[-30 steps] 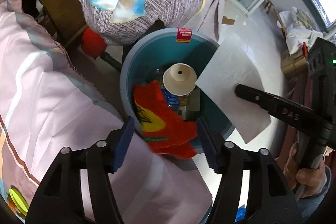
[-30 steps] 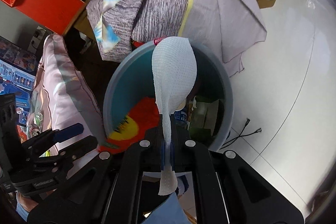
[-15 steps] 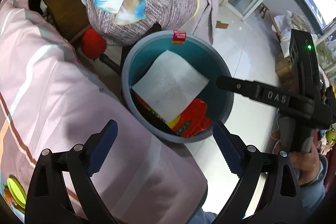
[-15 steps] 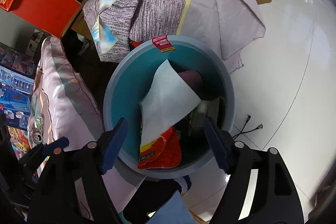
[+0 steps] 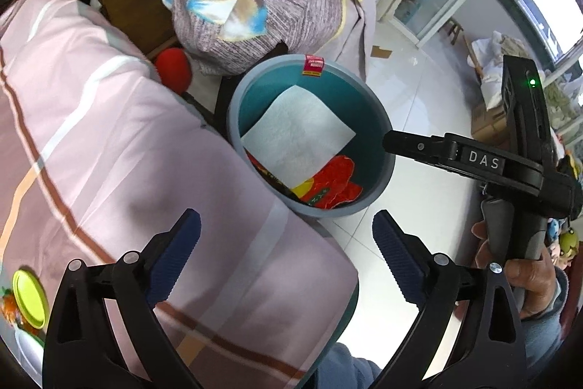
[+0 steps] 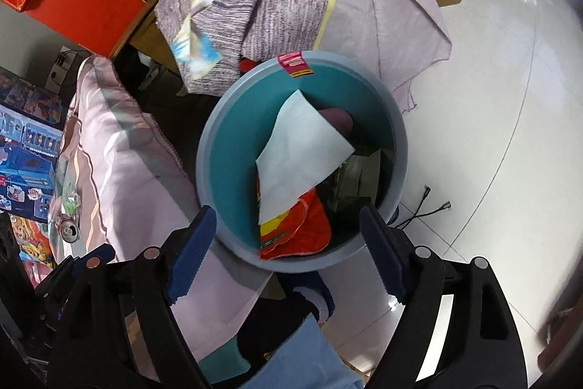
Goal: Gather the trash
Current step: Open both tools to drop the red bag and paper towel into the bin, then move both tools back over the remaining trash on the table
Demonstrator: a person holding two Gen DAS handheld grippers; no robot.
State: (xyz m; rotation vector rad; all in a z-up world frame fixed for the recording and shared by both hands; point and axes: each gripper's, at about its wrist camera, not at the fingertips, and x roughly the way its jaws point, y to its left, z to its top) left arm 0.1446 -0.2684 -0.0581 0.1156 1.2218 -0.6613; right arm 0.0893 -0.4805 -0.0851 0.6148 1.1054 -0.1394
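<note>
Largely, tissue (image 6: 302, 152) hides bin's (image 6: 218, 148) trash.

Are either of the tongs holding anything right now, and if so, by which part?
Nothing is held. The left tongs and right tongs have just opened and are empty; the white paper towel lies loose inside the blue-grey round bin.

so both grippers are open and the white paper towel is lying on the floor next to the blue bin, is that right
Not quite. Both the left gripper and right gripper are open, but the white paper towel lies inside the blue bin, on top of the red wrapper, not on the floor. The right wrist view shows it.
</note>
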